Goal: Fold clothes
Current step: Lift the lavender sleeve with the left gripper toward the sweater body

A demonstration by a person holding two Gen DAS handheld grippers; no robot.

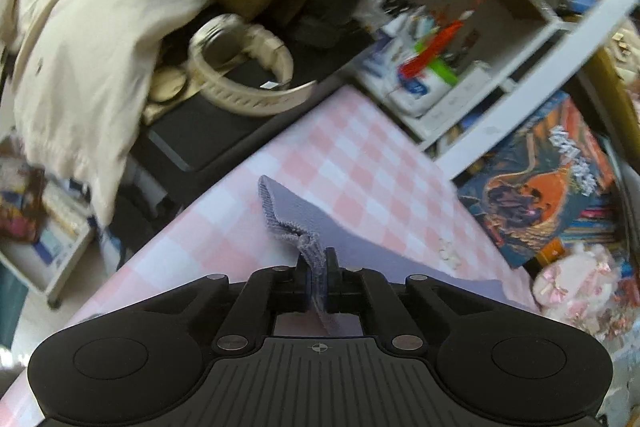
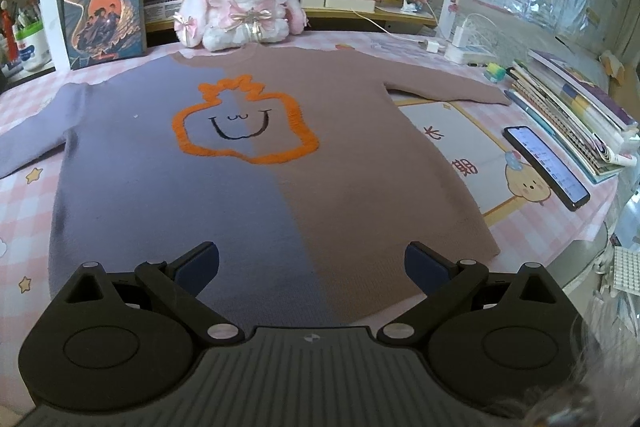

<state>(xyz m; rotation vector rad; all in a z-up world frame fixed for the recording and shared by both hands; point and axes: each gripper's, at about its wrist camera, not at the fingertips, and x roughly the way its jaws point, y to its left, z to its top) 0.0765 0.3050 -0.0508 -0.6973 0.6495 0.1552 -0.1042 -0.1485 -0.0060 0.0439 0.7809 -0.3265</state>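
A two-tone sweater [image 2: 256, 187], purple on the left and brown on the right with an orange outlined smiling face, lies flat on the pink checked tablecloth [image 2: 24, 195]. My right gripper [image 2: 312, 261] is open and empty, hovering just above the sweater's bottom hem. My left gripper [image 1: 318, 277] is shut on the ribbed cuff of the purple sleeve [image 1: 308, 223], holding it a little above the cloth [image 1: 352, 155]. The left wrist view is tilted and blurred.
A plush rabbit [image 2: 240, 11], a Harry Potter book [image 2: 105, 3] and bookshelves stand at the table's back. A phone [image 2: 546, 167] and stacked books [image 2: 576, 115] lie at the right. Off the table's left edge are a chair with a beige coat [image 1: 80, 39] and headphones [image 1: 244, 67].
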